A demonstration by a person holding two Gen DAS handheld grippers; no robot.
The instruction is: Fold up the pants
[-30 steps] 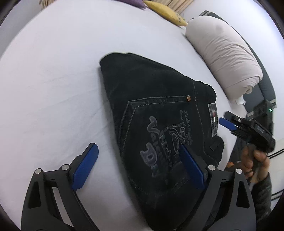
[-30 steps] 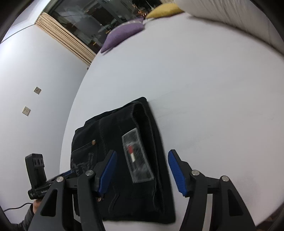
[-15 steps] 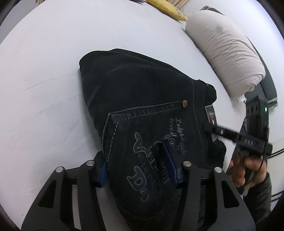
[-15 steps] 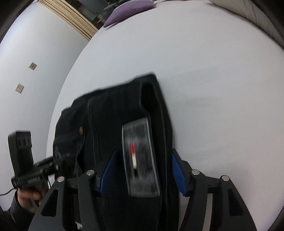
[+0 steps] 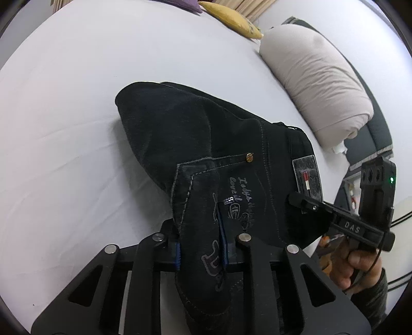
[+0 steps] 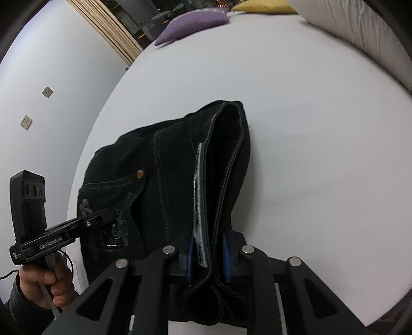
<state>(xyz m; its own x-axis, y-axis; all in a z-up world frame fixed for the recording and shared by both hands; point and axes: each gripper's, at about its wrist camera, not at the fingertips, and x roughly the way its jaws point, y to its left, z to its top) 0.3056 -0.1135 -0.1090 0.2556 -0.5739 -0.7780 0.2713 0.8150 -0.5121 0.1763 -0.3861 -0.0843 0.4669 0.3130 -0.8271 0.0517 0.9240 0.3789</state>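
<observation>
Folded black jeans (image 5: 195,134) lie on the white bed, back pocket with grey embroidery facing up; they also show in the right wrist view (image 6: 164,165). My left gripper (image 5: 202,247) is shut on the near pocket edge of the jeans and lifts it. My right gripper (image 6: 208,255) is shut on the waistband beside the grey label (image 6: 197,206). In the left wrist view the right gripper (image 5: 296,199) reaches in from the right at the label (image 5: 307,177). In the right wrist view the left gripper (image 6: 108,212) comes in from the left.
The white bed sheet (image 5: 77,90) spreads all around the jeans. A beige rolled duvet (image 5: 314,87) lies at the right. A yellow cushion (image 5: 231,18) and a purple cushion (image 6: 193,20) sit at the far end. A white wall (image 6: 51,77) is at the left.
Both grippers went from open over the jeans to shut on them. The near edge of the jeans has bunched up and lifted off the sheet.
</observation>
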